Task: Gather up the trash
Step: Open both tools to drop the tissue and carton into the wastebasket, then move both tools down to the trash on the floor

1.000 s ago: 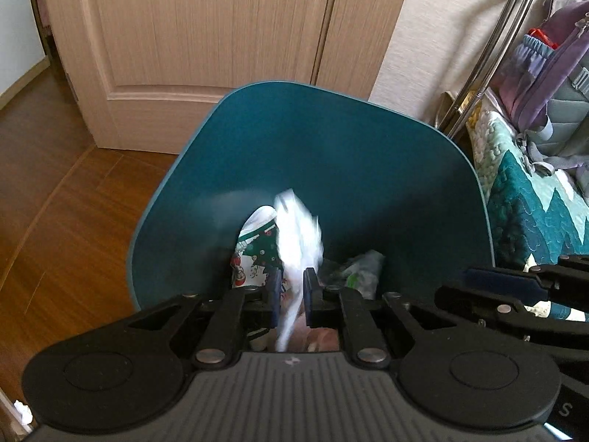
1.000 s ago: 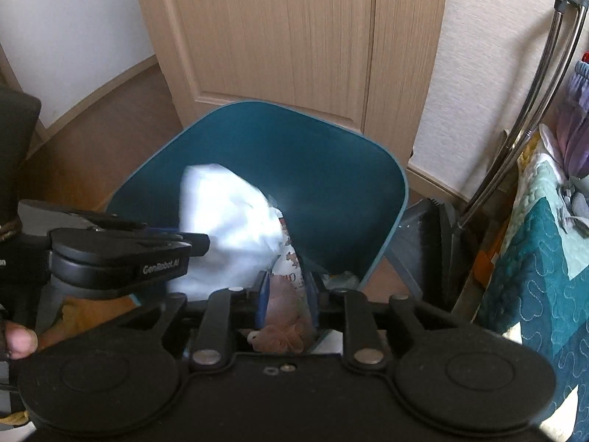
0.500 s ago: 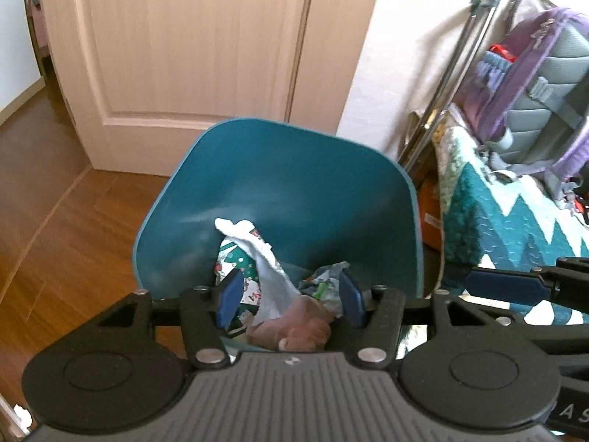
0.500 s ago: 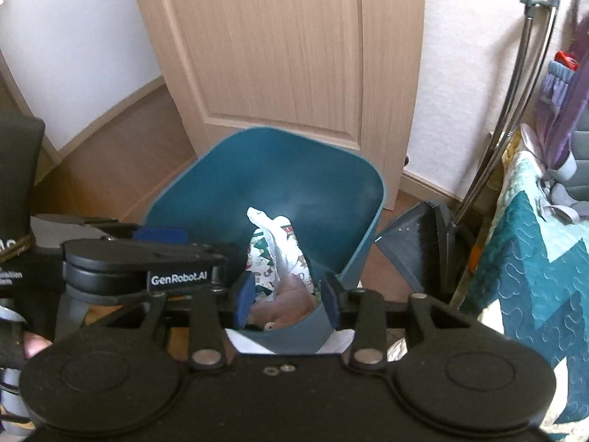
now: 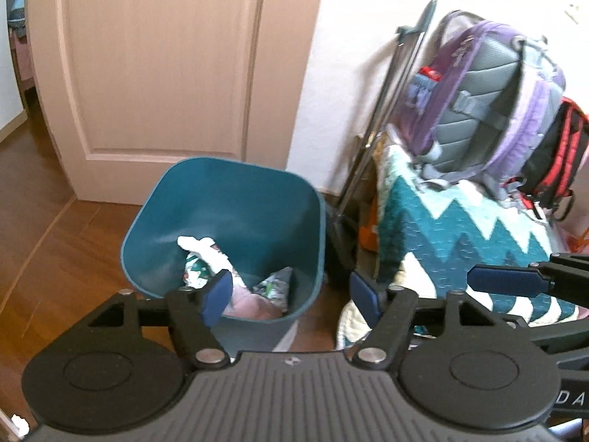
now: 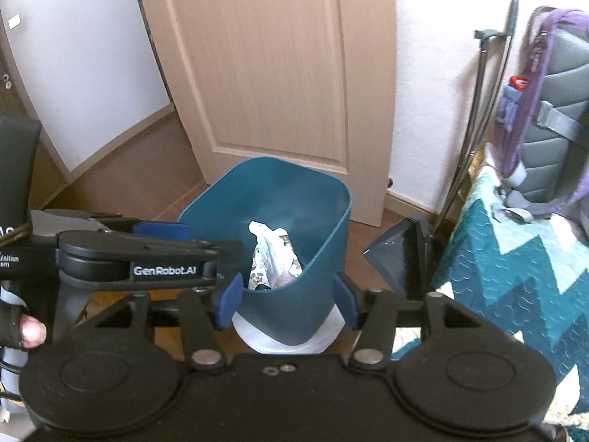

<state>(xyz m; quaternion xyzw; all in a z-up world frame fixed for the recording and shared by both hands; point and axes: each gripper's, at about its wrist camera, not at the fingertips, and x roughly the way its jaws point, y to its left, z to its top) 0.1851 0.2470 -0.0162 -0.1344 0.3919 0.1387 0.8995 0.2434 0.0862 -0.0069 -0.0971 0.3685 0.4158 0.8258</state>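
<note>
Reading "GenRobot.AI", left gripper (image 6: 176, 243) and right gripper (image 6: 287, 304), fingers just widened, empty, above bin (image 6: 331, 213)

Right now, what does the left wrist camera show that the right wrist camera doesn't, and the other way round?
Only the left wrist view shows the black and red bag behind the purple backpack, plus the crumpled wrapper low in the bin.

Only the right wrist view shows the dustpan beside the bin, the white wall panel left of the door, and a gloved hand on the left gripper.

Both show the teal bin holding a white bag, the wooden door, the zigzag quilt, and open, empty jaws.
</note>
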